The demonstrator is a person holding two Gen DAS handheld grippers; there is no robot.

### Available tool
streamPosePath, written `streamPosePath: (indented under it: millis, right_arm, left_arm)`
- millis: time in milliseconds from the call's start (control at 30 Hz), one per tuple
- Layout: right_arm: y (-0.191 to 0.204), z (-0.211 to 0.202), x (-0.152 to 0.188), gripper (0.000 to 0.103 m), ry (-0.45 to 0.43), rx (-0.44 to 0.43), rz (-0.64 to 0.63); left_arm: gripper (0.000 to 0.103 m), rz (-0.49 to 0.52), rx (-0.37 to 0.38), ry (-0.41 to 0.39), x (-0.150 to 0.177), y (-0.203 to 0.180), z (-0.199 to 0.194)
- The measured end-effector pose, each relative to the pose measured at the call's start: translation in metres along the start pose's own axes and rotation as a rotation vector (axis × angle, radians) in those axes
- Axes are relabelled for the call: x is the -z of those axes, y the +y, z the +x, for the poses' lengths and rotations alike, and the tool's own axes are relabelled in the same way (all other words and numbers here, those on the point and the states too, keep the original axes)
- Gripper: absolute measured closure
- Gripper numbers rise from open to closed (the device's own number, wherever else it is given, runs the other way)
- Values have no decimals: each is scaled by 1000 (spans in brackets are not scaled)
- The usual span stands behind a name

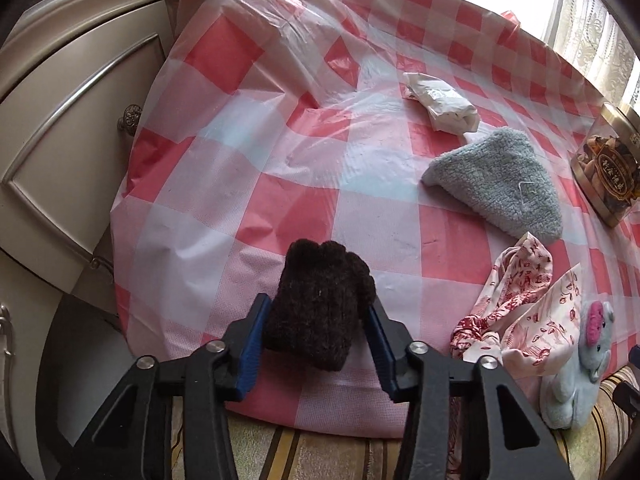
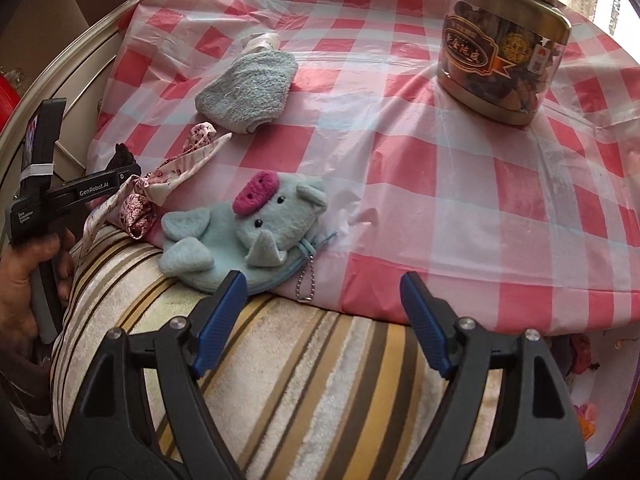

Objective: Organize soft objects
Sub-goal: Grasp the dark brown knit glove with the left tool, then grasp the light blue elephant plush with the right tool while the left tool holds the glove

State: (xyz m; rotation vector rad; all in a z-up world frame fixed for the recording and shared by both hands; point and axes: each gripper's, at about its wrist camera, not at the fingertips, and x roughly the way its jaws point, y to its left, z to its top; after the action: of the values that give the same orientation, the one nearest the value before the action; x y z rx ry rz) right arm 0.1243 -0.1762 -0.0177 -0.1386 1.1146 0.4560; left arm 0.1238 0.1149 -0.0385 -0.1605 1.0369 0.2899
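A dark brown knitted glove (image 1: 324,276) lies at the near edge of the red-and-white checked cloth (image 1: 280,140), and my left gripper (image 1: 318,306) is shut on it, blue pads against both its sides. My right gripper (image 2: 323,278) stands open over a striped towel (image 2: 300,380), with nothing between its fingers. Just beyond its left finger lies a pale blue plush elephant (image 2: 264,224) with a pink patch. A floral fabric piece (image 2: 168,176) lies left of the elephant. Farther back is a grey fluffy cloth (image 2: 248,88).
A white crumpled packet (image 1: 440,102) lies behind the grey cloth. A gold-lidded snack jar (image 2: 500,48) stands at the back right. A cream cabinet with a knob (image 1: 60,100) borders the left. A person's hand (image 2: 24,272) holds the left gripper's handle.
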Motion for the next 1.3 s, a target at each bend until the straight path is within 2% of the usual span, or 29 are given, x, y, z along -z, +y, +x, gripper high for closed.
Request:
streamPosePath:
  millis: [33,167,367,567,633,667,800,1033,1200,1300]
  right_arm:
    - [2,4,-2,21,4,-4,-1]
    - [10,19,-12,21,16,0,3]
    - [21,35,-24,21,31,-6,-16]
    - [31,48,-33,22,45,-20,-39]
    - [37,49,-34,34,34,6,-67]
    - [40,49,-34,50,28,28,-80]
    - [45,45,-30,62,8,8,-113]
    - [37,15,-22,66,-95,30,-98]
    - [21,-14,-13,66,-164,69,-63]
    - [6,-33,-4,67,-193,91,-33]
  left_arm:
    - [70,12,0,-9,1,-2,-1]
    - [76,19,-2,-35,5,-3,-4]
    - [77,-27,35,-77,9,7,-11]
    - [77,-25,18,-167,12,5,-30]
    - [77,-18,3,-202,13,3,-37]
    - [77,-13,-5,-219,14,1,-42]
    - [77,-8,-4,-278,17,-1,-58]
    - [77,-24,24,-339,27,-6,-84]
    - [77,-24,47,-348,35,-14,-97]
    - [77,-31,89,-350,39,-21,-106]
